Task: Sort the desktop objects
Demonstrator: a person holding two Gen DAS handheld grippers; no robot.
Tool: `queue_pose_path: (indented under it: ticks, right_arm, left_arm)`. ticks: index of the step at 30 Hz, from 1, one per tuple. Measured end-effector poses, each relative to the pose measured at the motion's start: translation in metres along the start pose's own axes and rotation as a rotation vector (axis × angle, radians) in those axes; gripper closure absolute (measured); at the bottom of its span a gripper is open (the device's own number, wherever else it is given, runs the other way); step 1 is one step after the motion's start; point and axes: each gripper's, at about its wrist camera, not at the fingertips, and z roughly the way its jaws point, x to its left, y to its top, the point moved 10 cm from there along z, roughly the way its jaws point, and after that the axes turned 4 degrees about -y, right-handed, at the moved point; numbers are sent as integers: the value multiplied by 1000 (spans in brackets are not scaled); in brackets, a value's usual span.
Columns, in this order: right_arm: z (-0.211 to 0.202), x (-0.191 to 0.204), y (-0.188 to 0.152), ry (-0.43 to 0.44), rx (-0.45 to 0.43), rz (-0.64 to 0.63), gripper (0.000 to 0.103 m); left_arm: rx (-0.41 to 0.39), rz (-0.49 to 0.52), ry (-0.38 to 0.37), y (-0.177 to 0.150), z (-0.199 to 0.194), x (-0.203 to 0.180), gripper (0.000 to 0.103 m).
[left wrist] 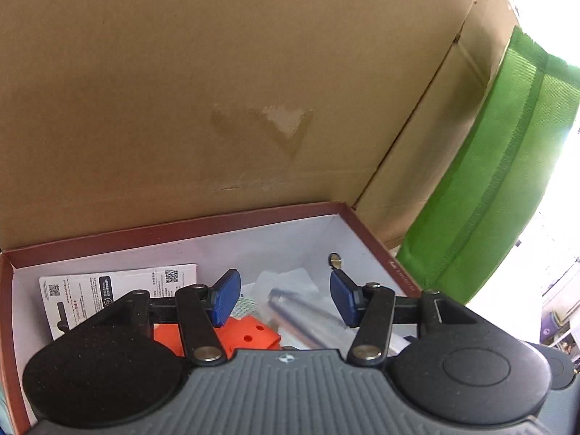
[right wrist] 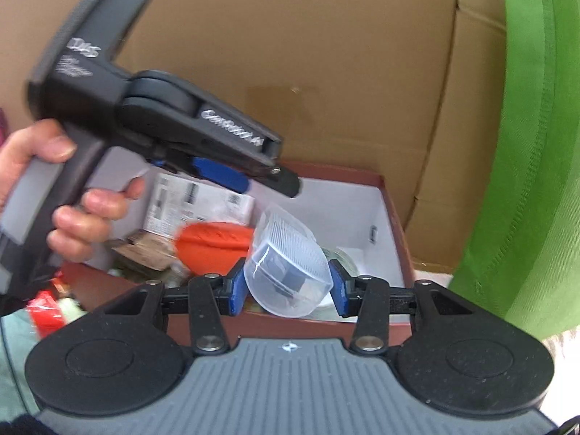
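Cardboard [left wrist: 181, 90] stands as a brown wall behind a red-rimmed box [left wrist: 174, 233] with a white inside. The left tool [left wrist: 285, 297] hangs over this box with its blue pads spread and nothing between them; below it lie a printed card [left wrist: 119, 286], an orange perforated piece [left wrist: 246, 333] and a metal cylinder in clear wrap [left wrist: 297, 317]. The right tool [right wrist: 288, 284] is clamped on a clear plastic case [right wrist: 286, 264], pads pressed to both its sides, held above the near edge of the same box. In the right wrist view, a hand [right wrist: 69, 203] holds the left tool's grip. Green fabric [right wrist: 525, 145] hangs at the right.
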Motion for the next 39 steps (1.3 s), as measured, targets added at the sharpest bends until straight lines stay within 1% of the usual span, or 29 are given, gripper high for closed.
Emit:
queue_pose_path:
  ticks: [1, 2, 3, 4, 6, 7, 8, 9, 10, 12, 16, 17, 21, 25, 27, 28, 29, 32, 34, 36, 39]
  right_arm:
    - [3, -1, 0, 1, 2, 9, 58]
    - [7, -3, 1, 3, 3, 22, 58]
    - [10, -4, 1, -4, 7, 24, 58]
    - [13, -4, 0, -17, 9, 21, 58]
    - [16, -6, 0, -53, 4, 14, 57]
    - [17, -7, 2, -55, -9, 18, 53]
    - [17, -7, 2, -61, -13, 24, 43]
    - [17, -8, 3, -73, -17, 29, 39]
    - [16, -8, 2, -83, -20, 29, 38]
    - [14, -8, 1, -89, -26, 26, 35]
    - [5, -6, 1, -111, -54, 25, 19]
    - [3, -5, 2, -115, -65, 21, 18]
    - [-13, 7, 5, -134, -92, -4, 17]
    - [-35, 16, 6, -154, -121, -5, 14]
    - [-47, 21, 3, -156, -127, 10, 13]
    - [-53, 23, 0, -156, -131, 17, 10]
    - [-58, 26, -3, -155, -134, 20, 10]
    - [-73, 35, -14, -159, -126, 19, 10]
    - [-83, 41, -21, -158, -136, 29, 10]
    - [-95, 47, -29, -177, -152, 39, 10]
    - [-111, 60, -45, -208, -166, 32, 9]
  left_arm:
    - [-4, -11, 1, 0, -1, 2, 37]
    - [-10, -27, 0, -1, -2, 5, 27]
    - [-17, -43, -3, -1, -4, 7, 19]
    - [-26, -56, -5, -1, -6, 9, 17]
    - [-40, -67, -9, 1, -11, 11, 9]
    - [-49, -67, -7, 2, -15, 12, 8]
    - [-57, -64, -4, 2, -19, 13, 7]
    - [-64, -55, 1, 3, -23, 13, 4]
    - [-71, -45, 5, 4, -27, 13, 3]
    - [-90, -22, 15, 4, -35, 12, 3]
    - [-120, 22, 42, 2, -52, 9, 3]
    - [-129, 35, 54, 1, -56, 8, 3]
    - [-152, 82, 106, -4, -77, 2, 3]
    - [-176, 101, 114, -12, -104, -5, 3]
    - [-184, 89, 118, -22, -117, -6, 3]
    - [-190, 84, 117, -28, -125, -7, 2]
    - [-193, 84, 126, -33, -132, -8, 2]
    - [-207, 122, 174, -50, -151, -9, 2]
    - [-221, 142, 219, -63, -166, -9, 2]
    - [-222, 157, 260, -80, -186, -8, 2]
    - [-222, 172, 283, -104, -202, -12, 2]
